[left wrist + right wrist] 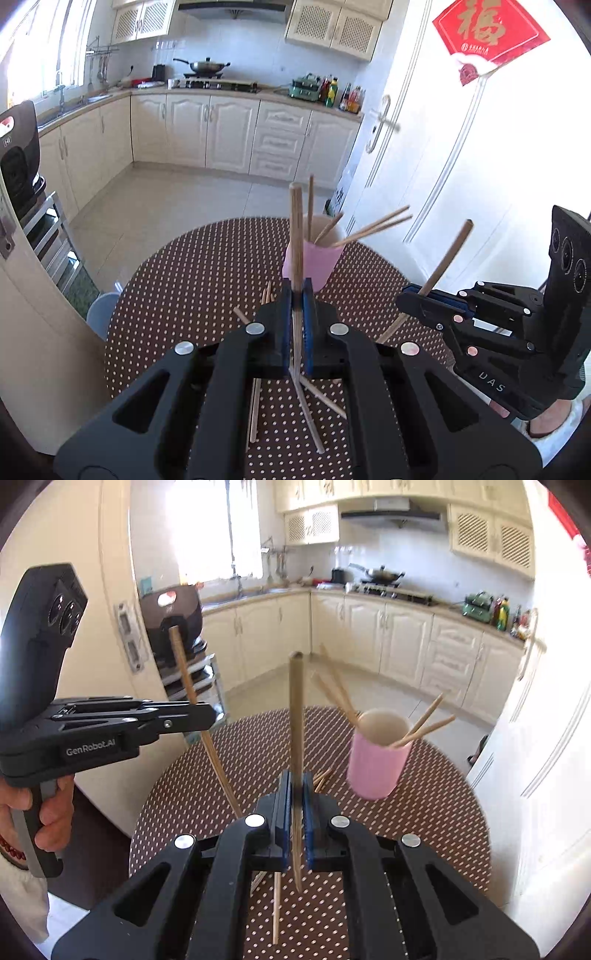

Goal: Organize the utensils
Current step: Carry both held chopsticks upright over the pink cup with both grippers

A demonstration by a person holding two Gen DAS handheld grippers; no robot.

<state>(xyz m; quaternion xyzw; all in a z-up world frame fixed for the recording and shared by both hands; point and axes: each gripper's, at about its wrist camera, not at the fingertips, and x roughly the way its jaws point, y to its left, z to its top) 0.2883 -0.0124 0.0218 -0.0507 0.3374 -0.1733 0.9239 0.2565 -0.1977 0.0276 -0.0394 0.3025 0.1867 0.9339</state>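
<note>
Right up close, the left gripper (297, 295) has its jaws clamped tight on a wooden chopstick (296, 236), which stands nearly upright between the blue pads, its thick end up and its thin end poking out below. Same story on the other side: the right gripper (295, 786) has its jaws closed on a second chopstick (295, 716), also close to vertical. In the right wrist view the left gripper shows side-on at the left edge, a hand (44, 812) wrapped round its grip (a beaded bracelet at the wrist), its chopstick slanting up past the nose. Below the jaws, loose chopsticks (255, 410) lie on the tabletop (192, 266), a round one under a brown cloth with pale dots; a couple cross each other directly beneath the left gripper, and a few more tips peek out just beside the cup's base. A little farther on stands the pink cup (376, 764), upright, with several chopsticks (424, 725) already inside, fanning out over the rim to both sides. Both held sticks are up in the air on the near side of the cup, not over its mouth. Beyond the tabletop, the tiled floor, cream kitchen cabinets (229, 129) and a wok (207, 66) on the stove.
</note>
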